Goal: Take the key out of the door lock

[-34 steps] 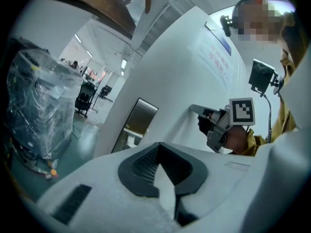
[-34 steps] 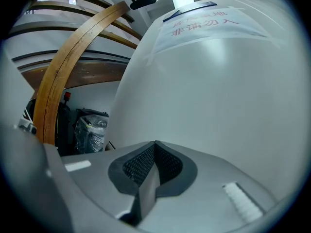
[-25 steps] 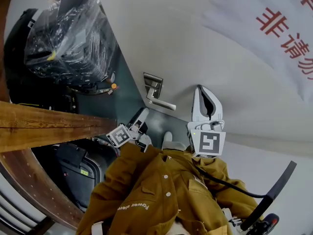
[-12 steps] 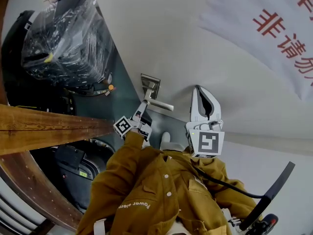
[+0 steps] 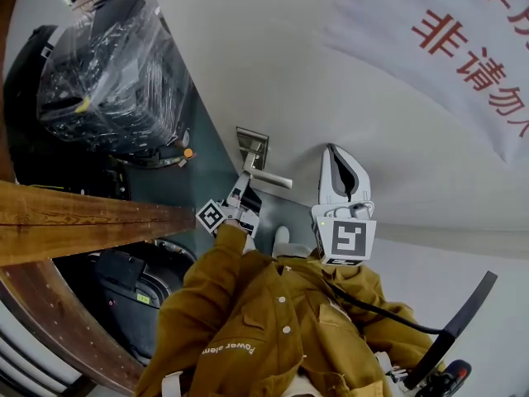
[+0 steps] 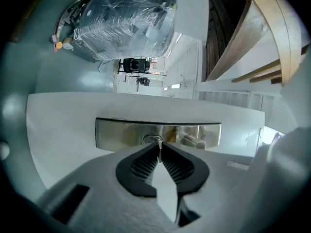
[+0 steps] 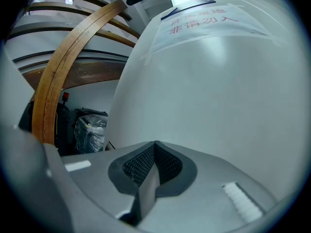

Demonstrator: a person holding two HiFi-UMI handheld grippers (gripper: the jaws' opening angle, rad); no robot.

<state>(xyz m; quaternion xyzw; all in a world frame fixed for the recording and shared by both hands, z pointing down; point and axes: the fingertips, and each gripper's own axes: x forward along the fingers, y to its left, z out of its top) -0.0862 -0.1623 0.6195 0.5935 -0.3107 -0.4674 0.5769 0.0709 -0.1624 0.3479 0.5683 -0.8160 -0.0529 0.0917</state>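
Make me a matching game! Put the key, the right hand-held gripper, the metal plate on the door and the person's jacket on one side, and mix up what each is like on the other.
1. key
2. right hand-held gripper
3. metal plate
4. jacket

A. mustard yellow
B. shut, nothing in it
C. pinched by the left hand-held gripper
D. shiny, on the white door

Pairs: 1-C, 2-B, 3-D, 4-A.

The left hand-held gripper's jaws have just been closing, with the key between them.
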